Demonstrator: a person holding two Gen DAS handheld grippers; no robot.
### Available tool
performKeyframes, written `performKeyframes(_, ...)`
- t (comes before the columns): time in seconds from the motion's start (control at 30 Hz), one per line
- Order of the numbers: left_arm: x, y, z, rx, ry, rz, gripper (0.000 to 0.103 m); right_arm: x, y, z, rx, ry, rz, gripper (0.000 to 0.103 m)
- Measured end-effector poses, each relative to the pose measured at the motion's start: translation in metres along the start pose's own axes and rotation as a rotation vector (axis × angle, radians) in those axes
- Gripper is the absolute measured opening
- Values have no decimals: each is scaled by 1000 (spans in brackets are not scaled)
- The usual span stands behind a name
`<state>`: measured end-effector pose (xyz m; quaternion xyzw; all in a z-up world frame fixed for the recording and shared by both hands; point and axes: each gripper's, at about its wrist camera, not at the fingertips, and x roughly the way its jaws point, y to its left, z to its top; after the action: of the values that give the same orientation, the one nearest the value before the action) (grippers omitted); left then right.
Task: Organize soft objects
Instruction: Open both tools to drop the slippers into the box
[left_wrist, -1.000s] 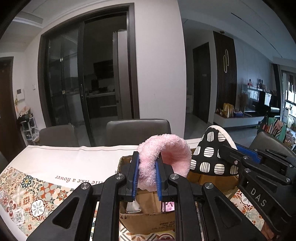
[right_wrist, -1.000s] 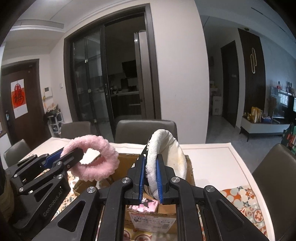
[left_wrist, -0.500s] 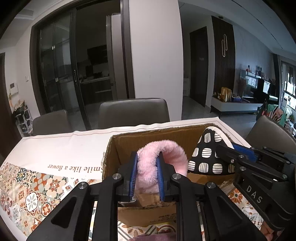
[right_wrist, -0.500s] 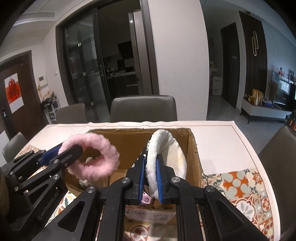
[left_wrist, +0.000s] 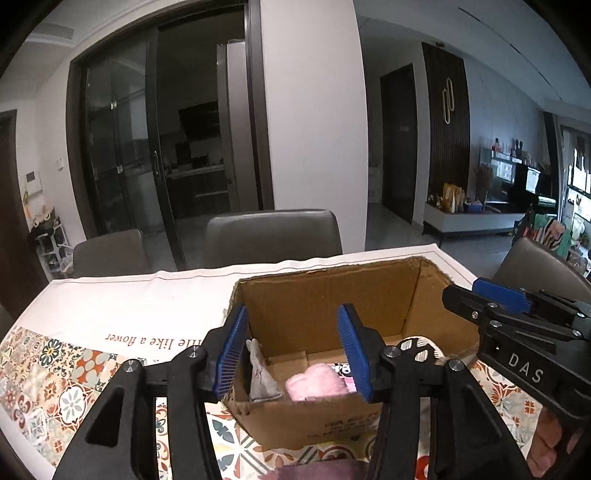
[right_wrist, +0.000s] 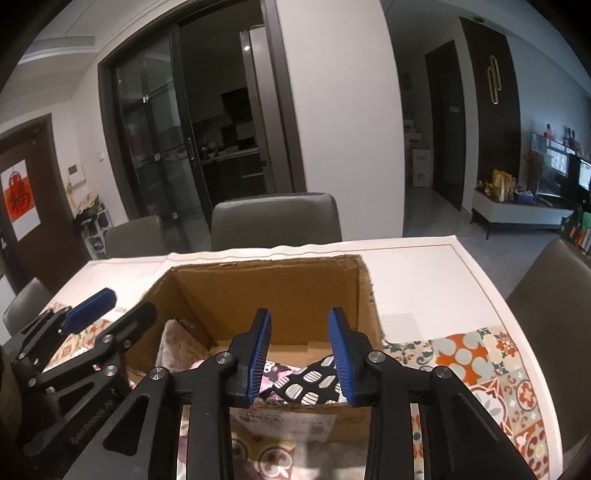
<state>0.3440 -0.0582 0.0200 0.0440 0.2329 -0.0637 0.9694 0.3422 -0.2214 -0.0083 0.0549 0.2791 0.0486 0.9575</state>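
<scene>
An open cardboard box (left_wrist: 332, 291) stands on the table; it also shows in the right wrist view (right_wrist: 266, 291). A pink fluffy ring (left_wrist: 317, 382) lies inside it near the front wall. A black slipper with white spots (right_wrist: 310, 382) lies inside too, seen in the left wrist view (left_wrist: 417, 349) at the right. My left gripper (left_wrist: 293, 354) is open and empty over the box's front edge. My right gripper (right_wrist: 300, 354) is open and empty over the box. A grey cloth item (left_wrist: 260, 380) leans at the box's left wall.
A patterned tablecloth (left_wrist: 55, 373) covers the table. Grey chairs (left_wrist: 273, 236) stand behind the table, and one more (right_wrist: 550, 295) at the right. A purple-pink soft item (left_wrist: 317, 470) lies in front of the box. The other gripper (left_wrist: 517, 332) sits beside the box at right.
Both grippers opened. The pink ring and the spotted slipper dropped into the box. Both grippers sit lower, at the box's rim.
</scene>
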Motion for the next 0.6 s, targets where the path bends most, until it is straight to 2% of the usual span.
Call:
performKeyframes(0.23,-37,5,3,-3,-53,-17,51,-33,3,0,19,-39,-10,45)
performKeyframes(0.6,-86,13,-5,-4,-101,-32,53,-90,26,-12,-29,-95,-51,52)
